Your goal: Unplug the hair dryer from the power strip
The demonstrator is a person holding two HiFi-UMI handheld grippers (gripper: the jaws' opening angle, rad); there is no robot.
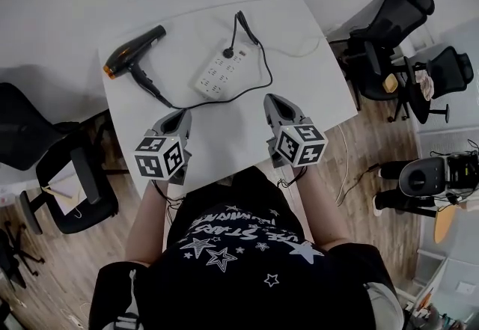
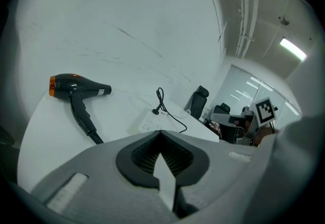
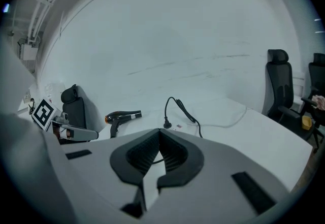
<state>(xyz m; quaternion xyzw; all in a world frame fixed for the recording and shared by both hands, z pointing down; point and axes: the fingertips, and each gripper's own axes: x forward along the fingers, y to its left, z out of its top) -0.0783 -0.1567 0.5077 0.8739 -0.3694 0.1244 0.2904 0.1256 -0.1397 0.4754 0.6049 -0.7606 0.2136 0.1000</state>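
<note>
A black hair dryer [image 1: 133,53] with an orange rear end lies at the far left of the white table [image 1: 322,96]. Its black cord [image 1: 247,89] loops round to a plug [image 1: 229,52] that sits in the white power strip [image 1: 222,69] at the table's middle. My left gripper [image 1: 182,116] hovers over the near part of the table, below the cord, shut with nothing in it. My right gripper [image 1: 269,100] is level with it to the right, also shut and empty. The left gripper view shows the dryer [image 2: 76,86] and strip [image 2: 151,123] ahead of the left gripper [image 2: 160,131]. The right gripper view shows the plug [image 3: 166,126] beyond the right gripper [image 3: 159,130].
The strip's own white cable [image 1: 305,49] runs off the table's right edge. Black office chairs [image 1: 389,18] stand to the right, and another chair [image 1: 71,186] stands at the left by the table's near corner. The person holding the grippers stands at the table's front edge.
</note>
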